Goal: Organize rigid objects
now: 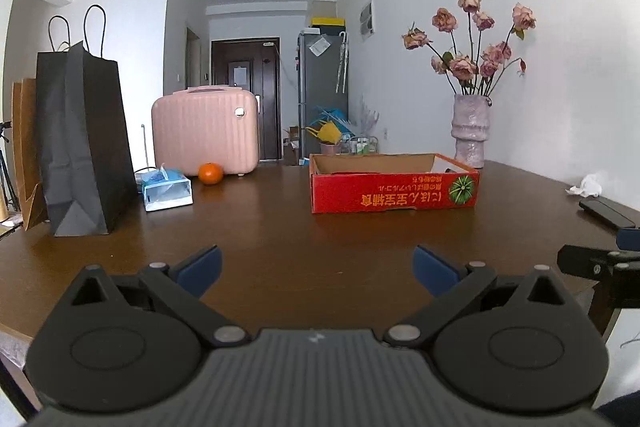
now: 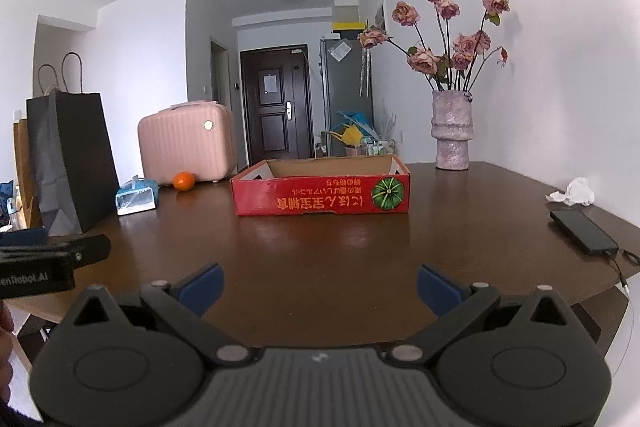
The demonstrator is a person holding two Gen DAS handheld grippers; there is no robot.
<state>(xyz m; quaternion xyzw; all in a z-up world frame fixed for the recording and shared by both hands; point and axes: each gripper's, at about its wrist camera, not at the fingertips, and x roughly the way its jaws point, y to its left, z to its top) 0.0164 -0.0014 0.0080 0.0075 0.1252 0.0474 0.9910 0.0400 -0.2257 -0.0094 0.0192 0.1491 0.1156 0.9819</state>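
On the dark wooden table [image 1: 280, 227], which fills the lower half of both wrist views, the largest thing seen is the black paper bag [image 1: 80, 143], stood upright at the left edge with a brown paper bag [image 1: 24, 155] just behind it. Next in size, the pink suitcase [image 1: 206, 131] is set at the table's far side, near the middle-left. The red cardboard box [image 2: 320, 195] is placed right of centre, open at the top, its printed long side turned toward the cameras; what lies inside cannot be made out. At the far right corner a pale vase [image 2: 451, 131] filled with dried roses [image 2: 440, 27] is stood against the wall. A blue tissue pack [image 1: 168, 189] is laid just beside the black bag, and an orange [image 1: 210, 173] is seen near it, close against the foot of the suitcase. Toward the right edge a dark phone [image 2: 582, 231] is laid flat, with a crumpled white tissue [image 2: 574, 191] near it. The left gripper [image 1: 316, 267] and the right gripper [image 2: 320, 285] are both held over the bare near part of the table, well apart from the box, each with its blue-padded fingers spread wide and nothing between them.
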